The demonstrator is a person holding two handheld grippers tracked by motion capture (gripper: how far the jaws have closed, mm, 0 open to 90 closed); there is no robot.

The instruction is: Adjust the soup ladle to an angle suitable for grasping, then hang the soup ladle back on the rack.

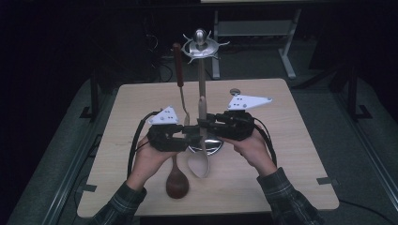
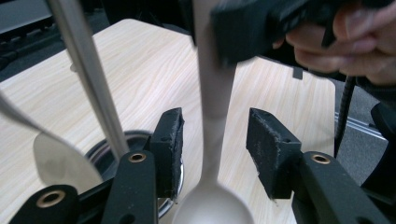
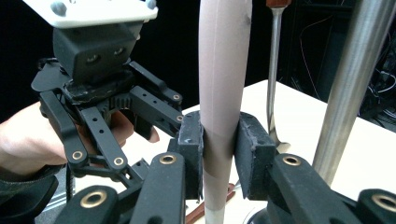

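A pale spoon [image 1: 199,161] stands upright in front of the metal utensil stand [image 1: 202,75], bowl down. My right gripper [image 1: 204,124] is shut on its handle [image 3: 224,70], with both pads pressed against it [image 3: 219,140]. My left gripper [image 1: 185,133] is open around the spoon's thin neck [image 2: 212,116]; its pads [image 2: 170,140] stand on either side with a gap, and the gripper [image 2: 219,135] touches nothing. The two grippers face each other, close together, above the stand's round base [image 1: 213,146].
A utensil with a red-brown handle [image 1: 177,61] and a metal shaft [image 3: 274,74] hangs left of the stand's pole [image 3: 348,88]. A brown wooden spoon [image 1: 177,180] lies near the table's front edge. The wooden table [image 1: 281,154] has dark floor around it.
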